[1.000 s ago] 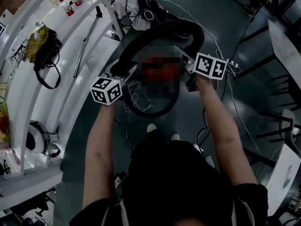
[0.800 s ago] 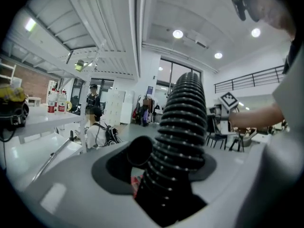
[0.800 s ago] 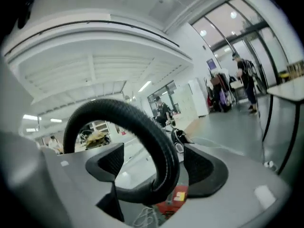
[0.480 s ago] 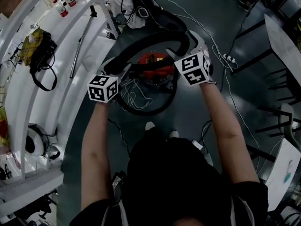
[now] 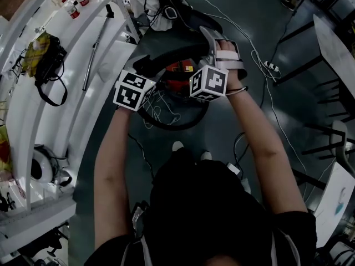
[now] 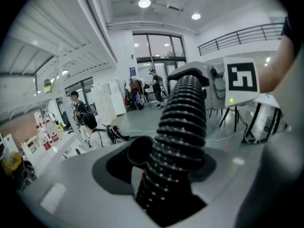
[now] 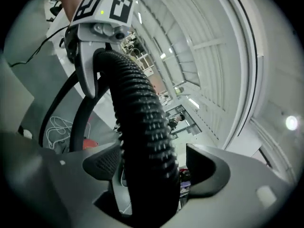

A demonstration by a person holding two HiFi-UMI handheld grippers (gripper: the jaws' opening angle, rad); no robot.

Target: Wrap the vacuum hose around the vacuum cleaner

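left hand-held gripper (image 6: 173,158): clamped on vacuum hose (image 6: 183,118) | right hand-held gripper (image 7: 152,167): jaws have just been opening, hose loose between them

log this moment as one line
left gripper: shut on hose | right gripper: jaws just opening, hose loose between them | vacuum cleaner: below, hose partly looped round it
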